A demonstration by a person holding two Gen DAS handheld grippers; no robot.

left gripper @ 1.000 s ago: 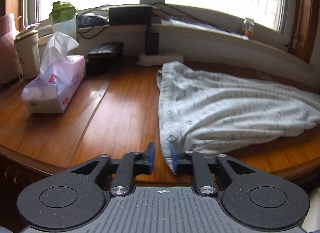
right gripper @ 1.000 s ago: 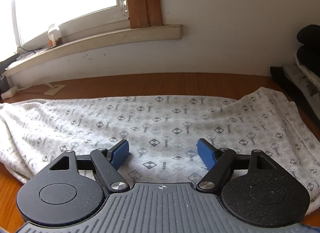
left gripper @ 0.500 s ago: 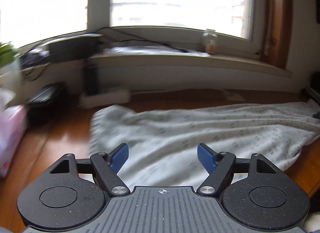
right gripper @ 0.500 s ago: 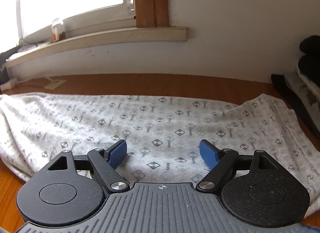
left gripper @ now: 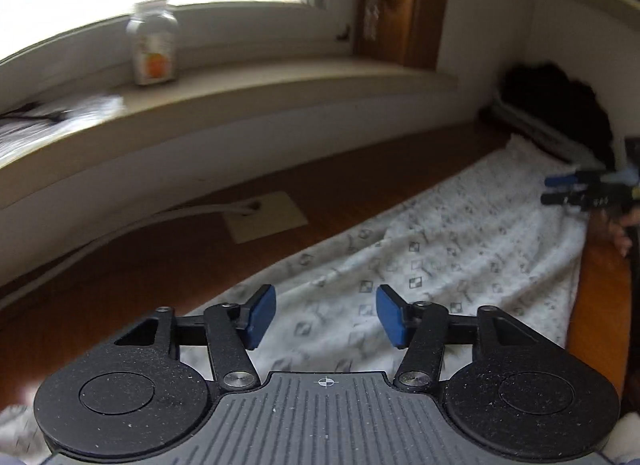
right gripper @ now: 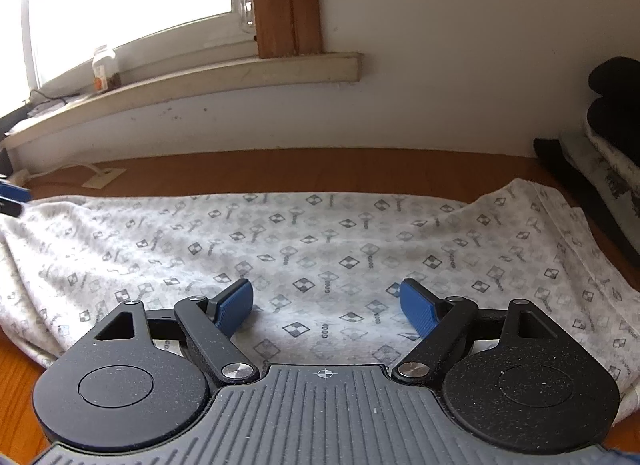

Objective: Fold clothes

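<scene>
A: On the wooden table [right gripper: 360,169] lies the patterned garment [right gripper: 320,241], spread flat.
B: What changed?
A: The left gripper [left gripper: 326,315] released its corner, swung along it, and is now closing on nothing. The right gripper [right gripper: 326,305] hovers, jaws apart, empty.
B: So it is regrasping before the fold.

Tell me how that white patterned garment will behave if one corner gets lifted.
The white patterned garment will probably drape limply, since it lies flat with soft wrinkles. It looks thin, so likely light. It may slide on the polished wooden table.
</scene>
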